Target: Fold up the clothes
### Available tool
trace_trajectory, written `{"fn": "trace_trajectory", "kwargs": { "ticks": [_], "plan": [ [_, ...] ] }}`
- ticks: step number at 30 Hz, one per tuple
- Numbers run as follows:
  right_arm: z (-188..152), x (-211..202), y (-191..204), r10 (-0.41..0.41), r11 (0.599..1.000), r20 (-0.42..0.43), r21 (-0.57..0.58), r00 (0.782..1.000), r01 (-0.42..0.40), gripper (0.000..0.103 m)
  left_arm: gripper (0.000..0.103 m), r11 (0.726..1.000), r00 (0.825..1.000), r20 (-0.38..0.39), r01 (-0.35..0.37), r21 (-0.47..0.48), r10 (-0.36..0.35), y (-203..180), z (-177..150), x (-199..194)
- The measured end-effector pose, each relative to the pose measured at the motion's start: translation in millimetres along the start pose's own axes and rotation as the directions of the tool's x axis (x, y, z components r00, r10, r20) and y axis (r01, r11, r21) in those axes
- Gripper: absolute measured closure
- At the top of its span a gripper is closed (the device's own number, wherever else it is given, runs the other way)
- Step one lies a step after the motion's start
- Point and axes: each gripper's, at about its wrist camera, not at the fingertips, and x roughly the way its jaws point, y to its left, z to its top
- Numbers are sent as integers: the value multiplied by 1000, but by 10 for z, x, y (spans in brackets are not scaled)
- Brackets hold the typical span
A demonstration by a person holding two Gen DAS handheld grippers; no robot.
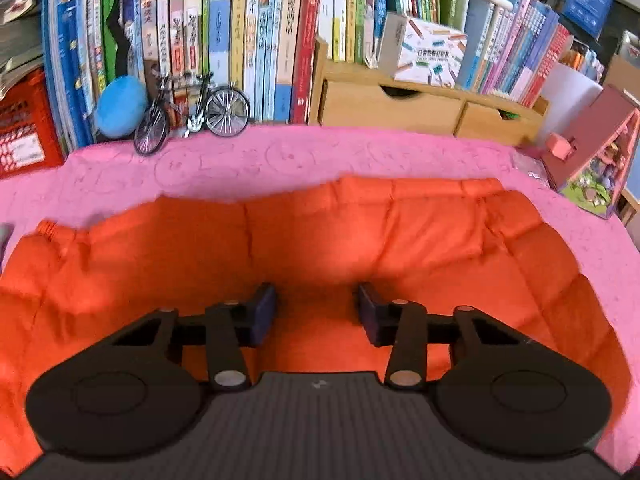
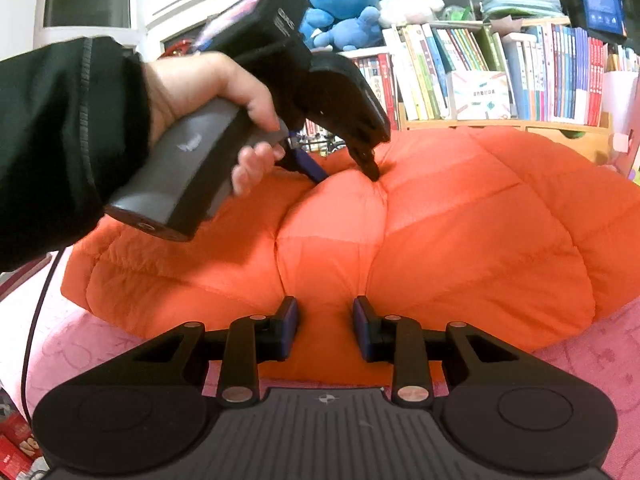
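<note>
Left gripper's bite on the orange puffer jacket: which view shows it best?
Right wrist view: it shows the left gripper from the side, fingertips pinching a puffed fold of the orange puffer jacket. Left wrist view shows only fabric bunched between its pads.

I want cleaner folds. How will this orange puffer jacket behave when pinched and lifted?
The orange puffer jacket looks puffy and quilted, so it probably compresses, then springs back. It likely droops floppily around the left gripper digging into it. Its smooth shell may slip from the right gripper.

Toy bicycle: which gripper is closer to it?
Left. The left gripper digs into the orange jacket's far part, toward the toy bicycle; the right gripper is at its near edge.
</note>
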Motion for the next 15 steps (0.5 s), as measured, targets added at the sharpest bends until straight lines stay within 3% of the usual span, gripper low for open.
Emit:
{"fn": "trace_trajectory", "kwargs": {
  "ticks": [4,8,15],
  "plan": [
    [4,5,-38,11,1000,-2,13,1000,-11,71,60,994,999,-25,-24,104,26,-153,-332,-309],
    [0,9,-50,19,1000,-6,23,1000,-18,70,60,994,999,-31,-27,102,31,-157,-617,-466],
    [-21,-1,-24,25,999,-23,21,999,-25,71,57,996,999,-17,-35,77,37,-77,-451,-98]
  ]
}}
